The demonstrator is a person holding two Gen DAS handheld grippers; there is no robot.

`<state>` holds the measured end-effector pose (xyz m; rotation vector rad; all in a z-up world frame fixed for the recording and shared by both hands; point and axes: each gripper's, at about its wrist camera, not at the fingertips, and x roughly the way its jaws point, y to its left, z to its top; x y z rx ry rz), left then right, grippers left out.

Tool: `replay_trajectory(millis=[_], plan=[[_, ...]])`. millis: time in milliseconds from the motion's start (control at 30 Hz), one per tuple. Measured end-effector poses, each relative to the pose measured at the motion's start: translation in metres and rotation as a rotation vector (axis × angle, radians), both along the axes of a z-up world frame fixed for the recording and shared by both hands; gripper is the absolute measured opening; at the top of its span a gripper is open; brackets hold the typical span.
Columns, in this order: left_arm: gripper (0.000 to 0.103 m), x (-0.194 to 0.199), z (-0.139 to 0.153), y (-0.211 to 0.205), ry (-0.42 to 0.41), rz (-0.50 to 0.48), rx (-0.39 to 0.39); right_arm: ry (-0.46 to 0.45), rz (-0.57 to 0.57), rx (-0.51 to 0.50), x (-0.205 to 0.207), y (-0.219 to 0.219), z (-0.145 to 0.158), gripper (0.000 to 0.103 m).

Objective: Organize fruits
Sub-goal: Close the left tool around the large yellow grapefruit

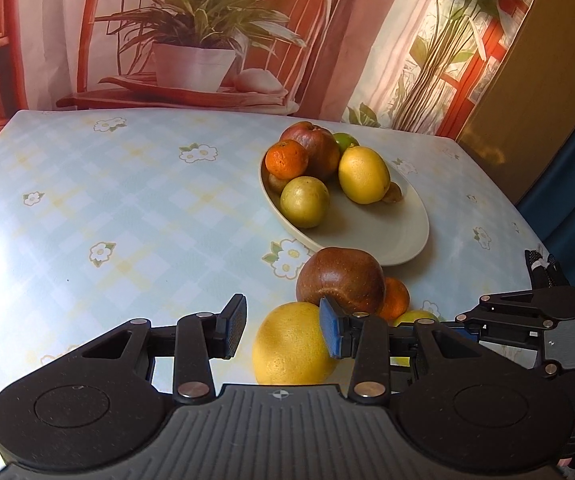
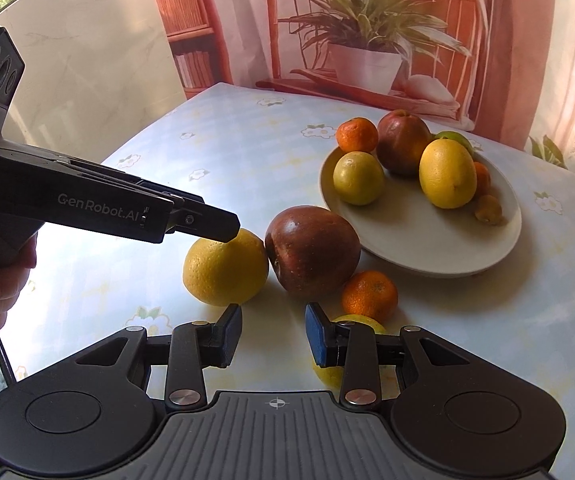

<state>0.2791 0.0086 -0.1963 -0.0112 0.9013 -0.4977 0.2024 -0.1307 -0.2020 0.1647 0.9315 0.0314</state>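
Left gripper point(image 1: 281, 332) jaws apart, empty, above big yellow orange point(image 2: 225, 268) on table point(image 1: 127, 208). Dark red apple point(image 2: 313, 250) touching it; small tangerine point(image 2: 369, 294) beside. Right gripper point(image 2: 273, 336) jaws apart, empty. Plate point(image 2: 427, 248) of fruit beyond.

Glossy tablecloth point(image 1: 127, 184) – matt plate point(image 1: 387, 236) – dimpled yellow citrus point(image 1: 287, 348).

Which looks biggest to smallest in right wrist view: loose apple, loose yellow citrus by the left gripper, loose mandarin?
1. Loose apple, by a narrow margin
2. Loose yellow citrus, close to the apple in apparent size, so the top two are unsure
3. Loose mandarin, clearly smallest

All three lie at similar nearness, so the mandarin's rank holds.
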Motion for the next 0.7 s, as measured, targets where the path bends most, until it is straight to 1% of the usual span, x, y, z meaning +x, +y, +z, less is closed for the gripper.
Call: replay_trajectory(millis=[167, 300, 400, 600, 700], plan=[[0.043, 0.0026, 0.0005, 0.0076, 0.003, 0.002, -0.003, 0.0, 0.003, 0.005, 0.0003, 0.0, -0.0003, 0.033], [0.045, 0.0037, 0.0, 0.01, 0.019, -0.017, -0.012, 0.004, 0.005, 0.008, 0.001, -0.0006, -0.0016, 0.033], [0.045, 0.0026, 0.0002, 0.0089, 0.015, -0.025, -0.004, 0.006, 0.009, 0.007, 0.0009, 0.0005, -0.0016, 0.033], [0.046, -0.0027, -0.0011, 0.0058, 0.018, -0.071, -0.003, 0.004, 0.009, -0.006, -0.0026, -0.0013, 0.0002, 0.033], [0.046, -0.0062, -0.0032, 0.0015, 0.02, -0.097, -0.002, 0.002, 0.006, 0.004, -0.0065, -0.0053, 0.0025, 0.032]])
